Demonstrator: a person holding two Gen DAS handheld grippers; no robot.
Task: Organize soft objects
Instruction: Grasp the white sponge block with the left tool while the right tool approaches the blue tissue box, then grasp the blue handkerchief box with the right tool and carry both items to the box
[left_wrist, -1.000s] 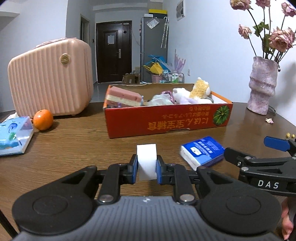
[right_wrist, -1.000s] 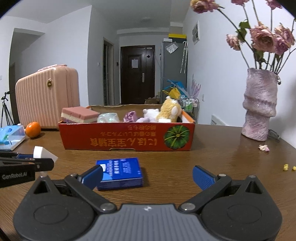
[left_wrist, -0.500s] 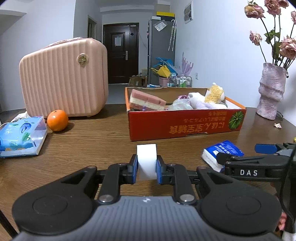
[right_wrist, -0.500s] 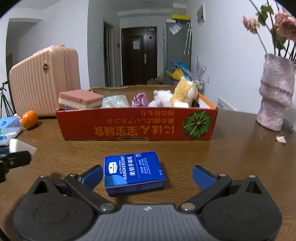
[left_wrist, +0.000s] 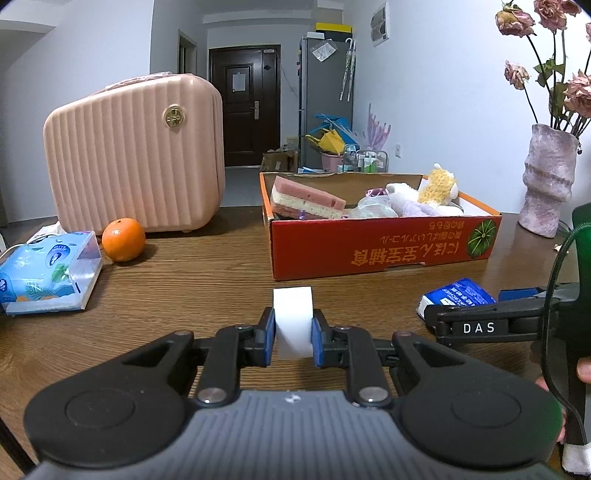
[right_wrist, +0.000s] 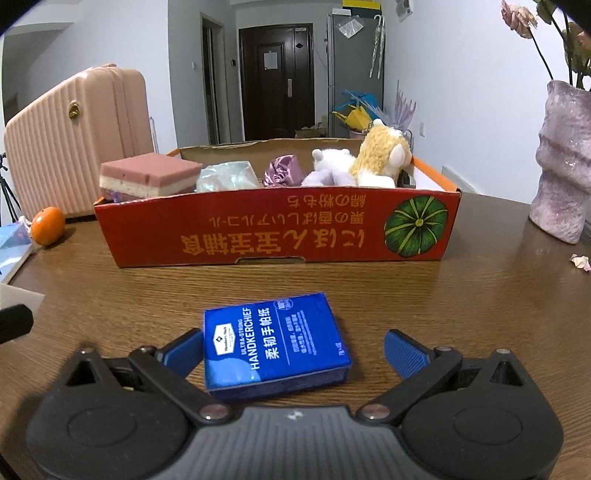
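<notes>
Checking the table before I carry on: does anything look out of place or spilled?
Fallen petal scraps lie loose on the table beside the vase of wilted flowers. An orange, no soft object, sits by the pink case.

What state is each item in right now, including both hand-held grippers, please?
Left hand-held gripper: shut on the white sponge block.
Right hand-held gripper: open, straddling the blue handkerchief pack.
Blue handkerchief pack: flat on the table, not gripped.
Red cardboard box: open-topped, holding soft items.
Pink suitcase: closed, upright.
Door: closed.
</notes>
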